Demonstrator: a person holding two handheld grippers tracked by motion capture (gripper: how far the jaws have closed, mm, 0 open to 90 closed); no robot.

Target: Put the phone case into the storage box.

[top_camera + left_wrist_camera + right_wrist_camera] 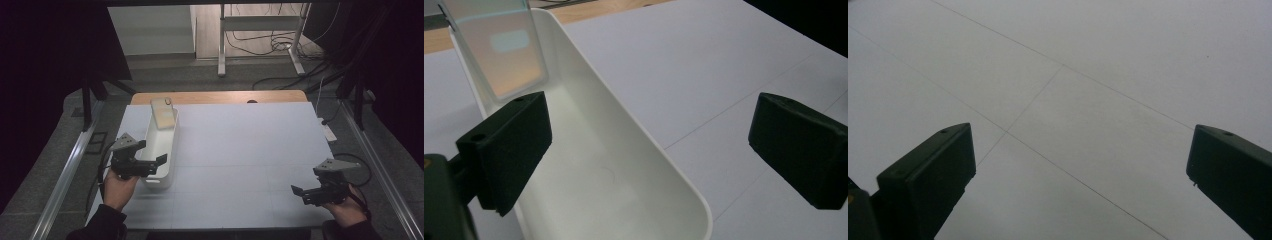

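- Nearest the person, at the desk's [240,150] front right, the right gripper [311,192] is held in the right hand [347,210] with its jaws spread wide over bare white surface; in the right gripper view only thin seam lines cross between them.
- At the front left, the left hand [117,190] holds the left gripper [152,152], jaws spread apart and pinching nothing; in the left gripper view one jaw sits over the tray's inside and the other outside its long wall.
- Just beyond, a long white tray [170,160] [634,145] runs away from the person along the desk's left side.
- At its far end a phone-like slab [164,114] [504,50] leans against the tray's end wall, its glossy face reflecting light; no brand, label or writing can be read on anything.
- Farther back, cables [280,42] lie on the floor around a metal stand [260,25].
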